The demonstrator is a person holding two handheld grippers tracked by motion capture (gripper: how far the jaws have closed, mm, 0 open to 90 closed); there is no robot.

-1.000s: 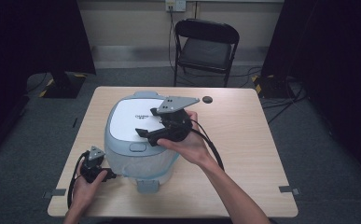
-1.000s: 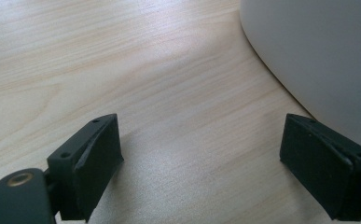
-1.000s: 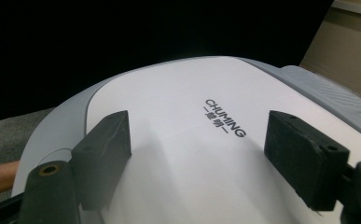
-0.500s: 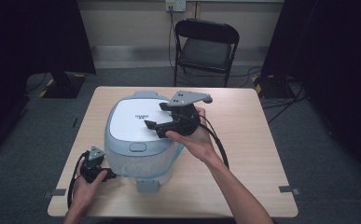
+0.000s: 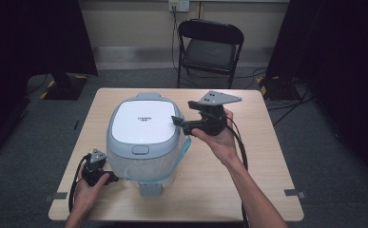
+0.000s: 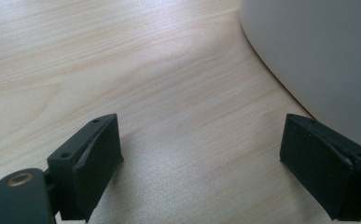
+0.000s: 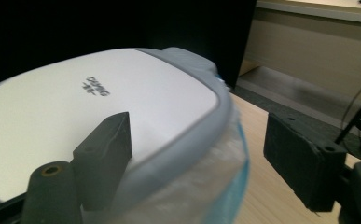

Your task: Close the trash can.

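Observation:
A lidded bin (image 5: 143,137) with a white lid (image 5: 143,121) and grey rim stands on the wooden table (image 5: 262,180). A pale blue plastic liner (image 7: 225,186) bulges out under the rim. My right gripper (image 5: 178,122) hovers at the lid's right edge, open. In the right gripper view (image 7: 206,163) one jaw is over the white lid (image 7: 75,116) and the other is out past the rim. My left gripper (image 5: 106,176) rests low on the table by the bin's front left. In the left gripper view (image 6: 201,168) it is open over bare wood, with the bin wall (image 6: 322,51) close by.
A grey foot pedal (image 5: 150,190) juts from the bin's base toward the table's near edge. A black folding chair (image 5: 210,47) stands behind the table. Bare wood lies to the right of the bin.
My right gripper has slid from over the lid toward its right edge and lifted slightly. The left gripper and the bin have stayed put.

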